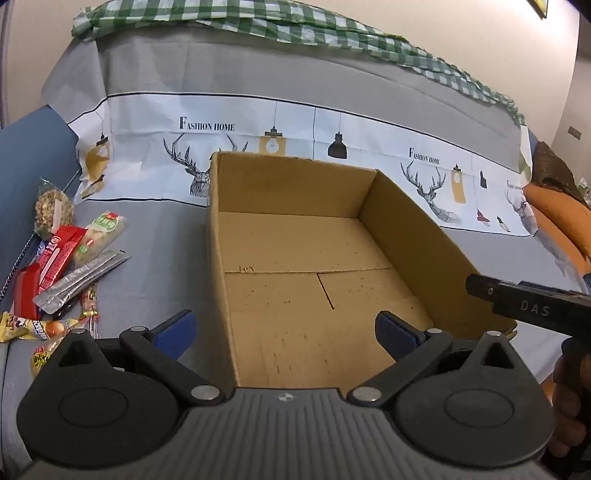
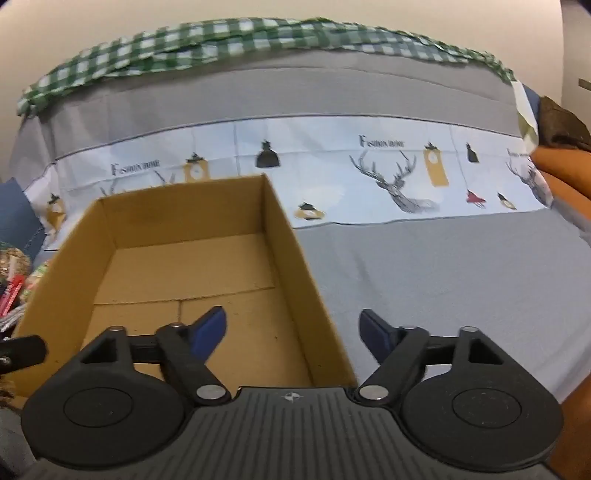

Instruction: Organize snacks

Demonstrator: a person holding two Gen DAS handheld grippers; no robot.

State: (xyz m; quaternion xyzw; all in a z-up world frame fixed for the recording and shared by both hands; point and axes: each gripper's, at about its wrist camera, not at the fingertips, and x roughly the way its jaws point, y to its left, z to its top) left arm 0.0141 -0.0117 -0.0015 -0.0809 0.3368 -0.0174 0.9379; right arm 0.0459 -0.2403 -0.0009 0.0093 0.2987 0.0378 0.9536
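An open, empty cardboard box (image 1: 288, 184) sits on the grey cloth. A heap of snacks lies left of it: a bag of nuts (image 1: 51, 210), a red wrapper (image 1: 61, 254), a green pack (image 1: 105, 229), a silver sachet (image 1: 81, 280) and yellow wrappers (image 1: 33, 326). My left gripper (image 1: 284, 325) is open and holds nothing; its jaws straddle the box's left wall. My right gripper (image 2: 291, 319) is open too, astride the right wall of the box (image 2: 184, 210). The snacks (image 2: 13, 295) barely show at the left edge of the right wrist view.
A white band printed with deer (image 1: 428, 184) runs behind the box, and a green checked cloth (image 1: 295, 29) lies along the top. An orange cushion (image 1: 561, 221) sits at the right. Bare grey cloth (image 2: 443, 277) spreads right of the box. A hand (image 1: 569, 398) shows at the lower right.
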